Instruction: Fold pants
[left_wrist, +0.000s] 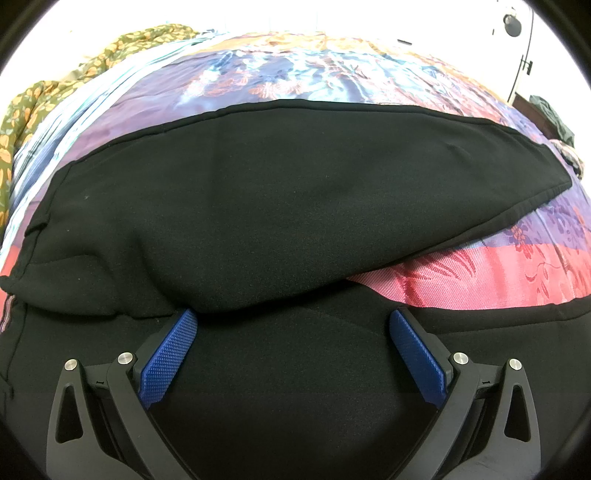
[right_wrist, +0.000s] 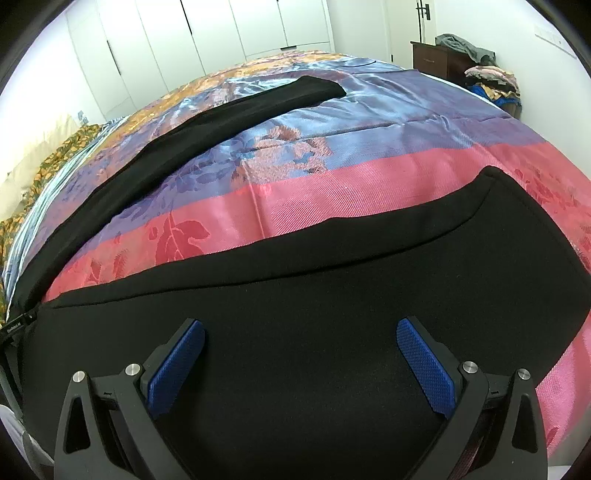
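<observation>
Both views are bent strongly by the fisheye lens and ringed by a dark vignette. The background of the left wrist view is blown out to white, while the black pants (left_wrist: 280, 206) are rendered almost without detail. Sheen is seen on the satin bedspread (right_wrist: 369, 122).

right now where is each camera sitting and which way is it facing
Left wrist: rides on the left hand-held gripper, low over the black pants, facing across the bedspread; only its open blue fingers show.
Right wrist: rides on the right hand-held gripper, over a pant leg, facing the wardrobe; open fingers only.
Shared: pants, bedspread.
</observation>
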